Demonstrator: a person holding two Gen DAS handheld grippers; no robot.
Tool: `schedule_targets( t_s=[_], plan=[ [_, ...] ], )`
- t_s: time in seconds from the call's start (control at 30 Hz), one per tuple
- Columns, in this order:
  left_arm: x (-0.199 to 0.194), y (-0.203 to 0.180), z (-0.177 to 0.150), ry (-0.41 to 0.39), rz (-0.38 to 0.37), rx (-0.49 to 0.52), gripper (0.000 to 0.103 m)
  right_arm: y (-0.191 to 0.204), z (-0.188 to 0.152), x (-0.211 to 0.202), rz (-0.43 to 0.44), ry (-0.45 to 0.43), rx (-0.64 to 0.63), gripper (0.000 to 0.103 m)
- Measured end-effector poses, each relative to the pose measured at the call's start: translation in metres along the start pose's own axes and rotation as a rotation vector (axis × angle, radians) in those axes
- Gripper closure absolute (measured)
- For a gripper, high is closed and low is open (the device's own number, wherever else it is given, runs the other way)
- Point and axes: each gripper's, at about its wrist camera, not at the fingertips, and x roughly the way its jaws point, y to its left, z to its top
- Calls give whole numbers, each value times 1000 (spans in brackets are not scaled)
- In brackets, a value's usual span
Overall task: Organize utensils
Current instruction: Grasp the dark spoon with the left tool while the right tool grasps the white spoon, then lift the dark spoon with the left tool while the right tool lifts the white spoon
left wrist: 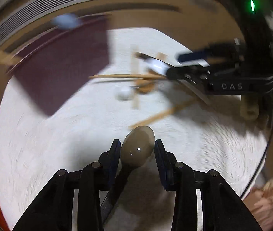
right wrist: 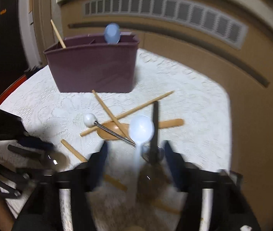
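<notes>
My left gripper has its jaws apart around the bowl of a dark translucent spoon, whose black handle runs back under the fingers; whether the pads touch it is unclear. The same spoon shows at the lower left of the right wrist view. My right gripper is open over a pale blue spoon and a black handle; it also shows in the left wrist view. A maroon utensil caddy stands at the back, holding a blue spoon and a chopstick.
On the white lace tablecloth lie crossed wooden chopsticks, a brown wooden spoon and a metal utensil with a white ball end. A beige wall with vents stands behind. The table edge runs along the left.
</notes>
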Motion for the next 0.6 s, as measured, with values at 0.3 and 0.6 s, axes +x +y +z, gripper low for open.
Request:
schedule_targets(
  t_s=[0.3, 0.6],
  plan=[
    [-36, 58, -19, -124, -3, -264, 66, -5, 24, 45, -36, 76, 58, 57],
    [-35, 60, -24, -108, -21, -267, 66, -1, 22, 39, -35, 134, 79, 70]
  ],
)
